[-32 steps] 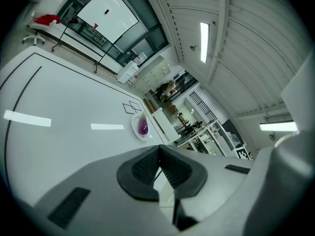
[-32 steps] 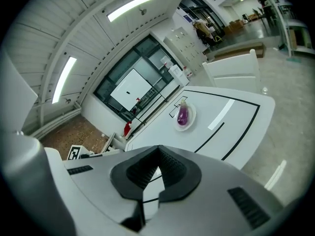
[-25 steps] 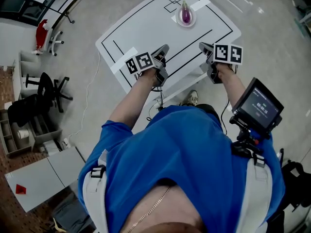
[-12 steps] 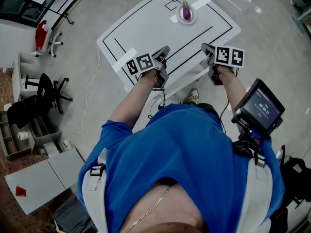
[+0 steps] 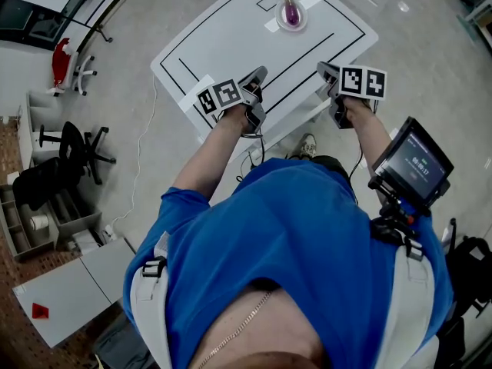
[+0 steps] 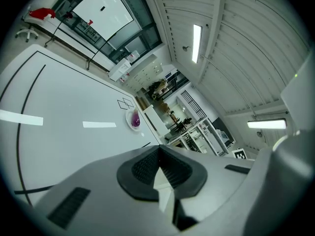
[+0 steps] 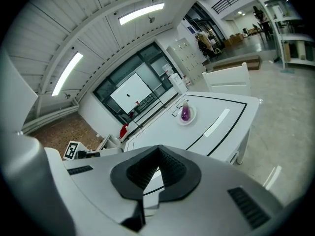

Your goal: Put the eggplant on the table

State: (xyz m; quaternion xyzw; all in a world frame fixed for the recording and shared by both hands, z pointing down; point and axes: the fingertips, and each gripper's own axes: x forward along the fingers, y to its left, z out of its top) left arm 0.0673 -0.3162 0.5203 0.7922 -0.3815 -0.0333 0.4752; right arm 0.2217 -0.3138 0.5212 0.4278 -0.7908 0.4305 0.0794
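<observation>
Left gripper [image 5: 258,74], right gripper [image 5: 324,69] barely shifted (table [image 5: 223,48] edge) | jaws pressed together | eggplant [image 5: 291,10] far

Blue short-sleeved shirt [image 5: 307,237], pale grey shoulder straps [image 5: 147,302], a thin chain [image 5: 238,330]; a small screen [image 5: 411,165] at the right shoulder. Left hand-held gripper [image 5: 257,78] and right hand-held gripper [image 5: 324,69] carry black-and-white marker cubes [image 5: 219,97].

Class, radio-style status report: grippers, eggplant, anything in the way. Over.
Left gripper shut, empty; right gripper shut, empty. Eggplant on plate, far end of table. Nothing between.
</observation>
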